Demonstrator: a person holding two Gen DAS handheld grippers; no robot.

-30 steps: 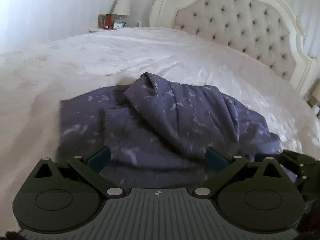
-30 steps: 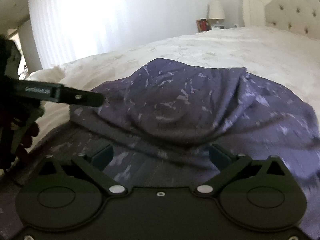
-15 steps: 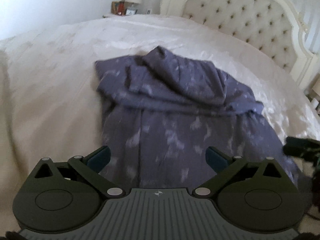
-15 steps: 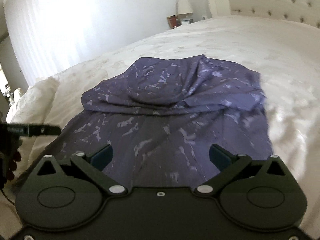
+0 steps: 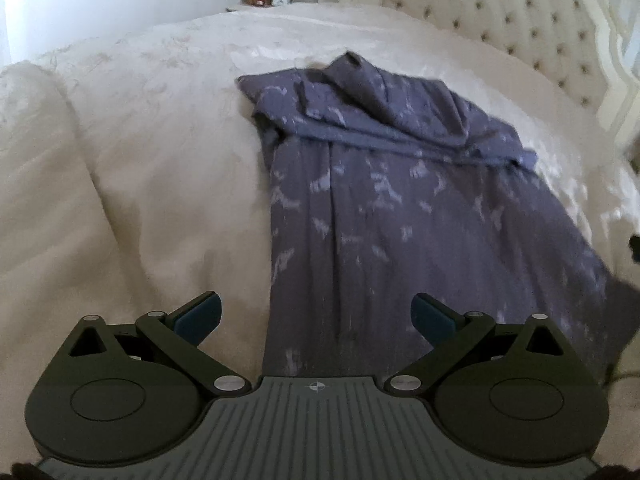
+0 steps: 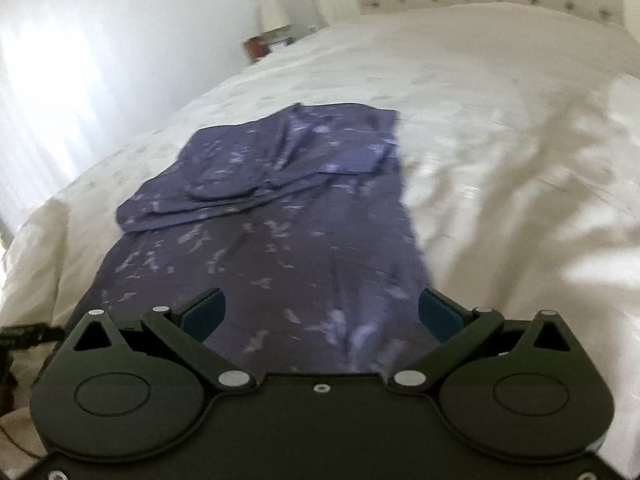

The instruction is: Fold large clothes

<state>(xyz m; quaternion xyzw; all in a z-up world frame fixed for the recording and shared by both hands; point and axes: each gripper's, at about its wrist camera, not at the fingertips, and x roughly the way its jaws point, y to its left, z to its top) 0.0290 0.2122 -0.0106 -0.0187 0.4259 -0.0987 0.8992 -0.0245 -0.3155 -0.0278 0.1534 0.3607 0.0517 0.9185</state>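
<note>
While your left gripper (image 5: 316, 316) and right gripper (image 6: 322, 312) hang with jaws spread wide and nothing between the blue pads, the garment (image 5: 404, 200) lies as a long purple strip on the cream bedspread (image 5: 140, 152). Its soft fabric carries pale, scattered flecks; the far end is doubled back into a rumpled, creased fold toward the tufted headboard (image 5: 500, 20). The quilted cover beneath looks faintly wrinkled.

Purple white-flecked garment (image 5: 400, 208), cream bedspread (image 5: 140, 160)
</note>
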